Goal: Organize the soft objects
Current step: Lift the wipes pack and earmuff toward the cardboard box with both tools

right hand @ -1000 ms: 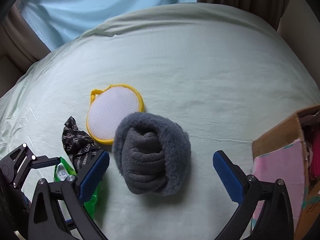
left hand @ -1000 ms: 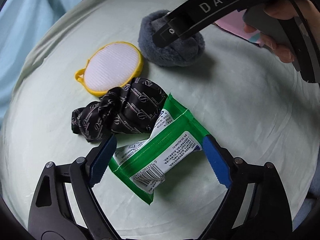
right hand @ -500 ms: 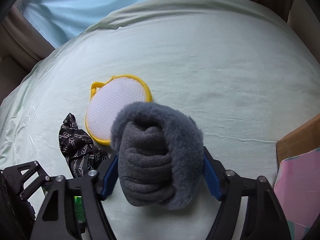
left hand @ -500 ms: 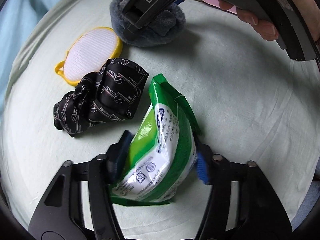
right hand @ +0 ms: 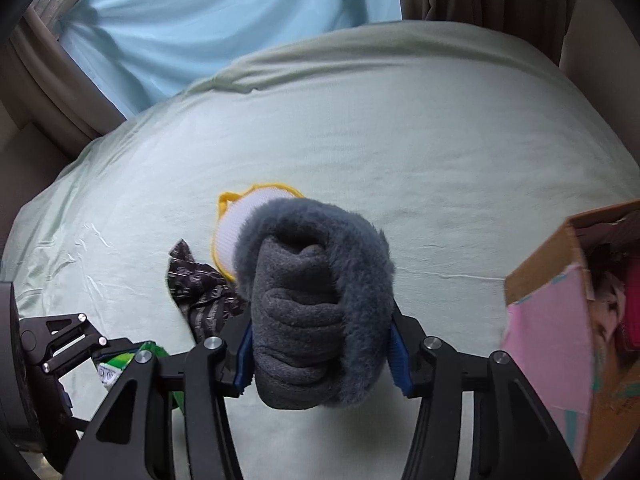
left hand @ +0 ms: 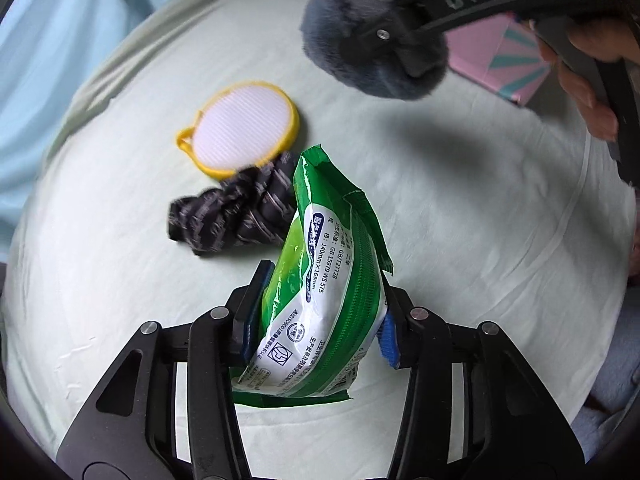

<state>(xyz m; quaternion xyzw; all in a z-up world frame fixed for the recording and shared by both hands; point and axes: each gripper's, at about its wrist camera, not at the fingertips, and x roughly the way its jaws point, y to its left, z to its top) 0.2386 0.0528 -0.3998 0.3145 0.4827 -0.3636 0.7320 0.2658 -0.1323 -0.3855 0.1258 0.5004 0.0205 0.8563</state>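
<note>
2 claws work above a pale green bed, each clamped on a soft item near the cardboard box at right. The right claw squeezes a grey fleece bundle; the left claw pinches a green wipes pack, lifted on end. Carrying both level to the box should avoid slips. A black patterned cloth and yellow-rimmed pad lie on the bed.

Left hand-held gripper clamped shut, right hand-held gripper likewise
</note>
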